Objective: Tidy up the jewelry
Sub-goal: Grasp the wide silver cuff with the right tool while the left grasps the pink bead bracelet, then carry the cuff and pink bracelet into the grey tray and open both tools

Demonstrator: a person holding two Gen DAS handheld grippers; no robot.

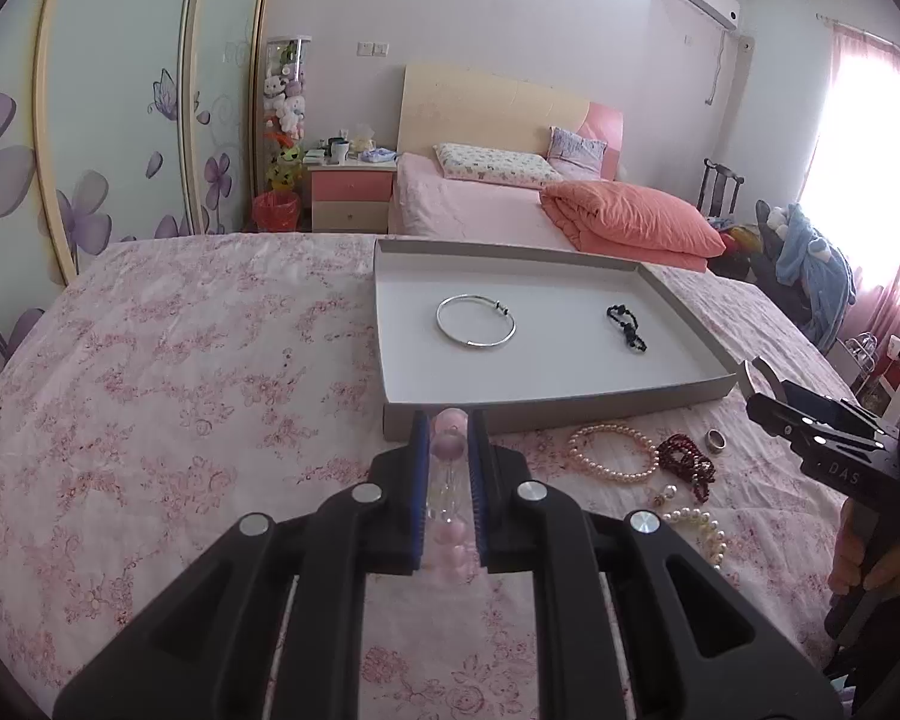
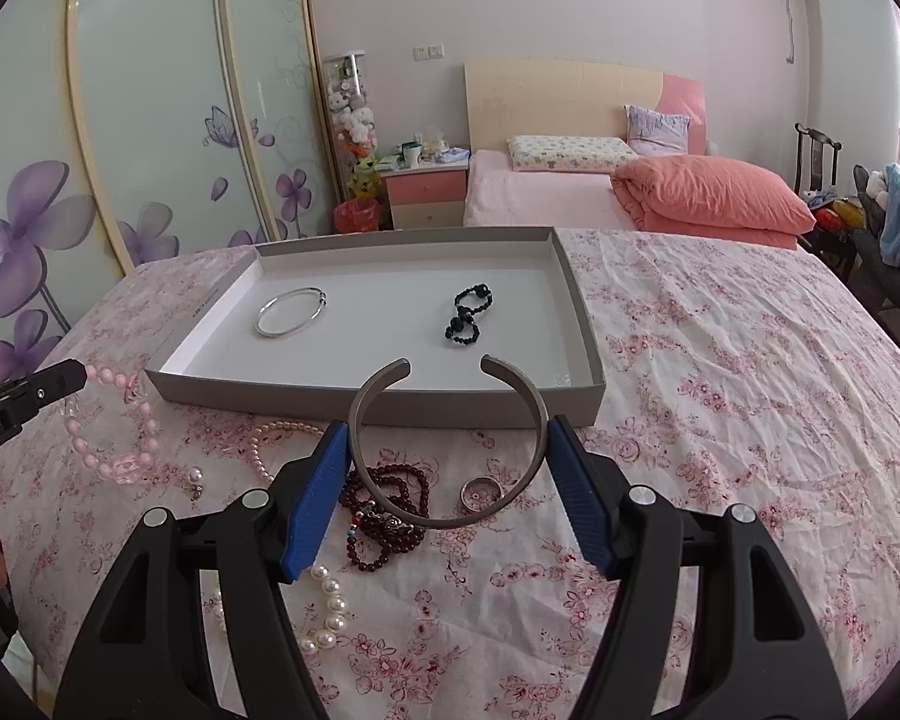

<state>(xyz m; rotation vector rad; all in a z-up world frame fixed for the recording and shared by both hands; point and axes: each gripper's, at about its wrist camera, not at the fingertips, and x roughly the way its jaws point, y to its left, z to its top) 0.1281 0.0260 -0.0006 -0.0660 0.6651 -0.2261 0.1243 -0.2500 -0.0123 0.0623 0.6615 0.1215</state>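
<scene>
My left gripper (image 1: 448, 420) is shut on a pink bead bracelet (image 1: 448, 450) and holds it just before the near rim of the grey tray (image 1: 546, 405); the bracelet also hangs from that gripper in the right wrist view (image 2: 120, 420). My right gripper (image 2: 448, 438) is shut on a grey open cuff bangle (image 2: 444, 519), held above the bed in front of the tray (image 2: 384, 399). In the tray lie a silver bangle (image 2: 290, 312) and a black bead bracelet (image 2: 468, 315).
On the floral bedspread in front of the tray lie a pink pearl strand (image 1: 612, 453), a dark red bead bracelet (image 2: 384, 516), a silver ring (image 2: 480, 491), white pearls (image 2: 327, 606) and an earring (image 2: 195, 476). Another bed and a wardrobe stand behind.
</scene>
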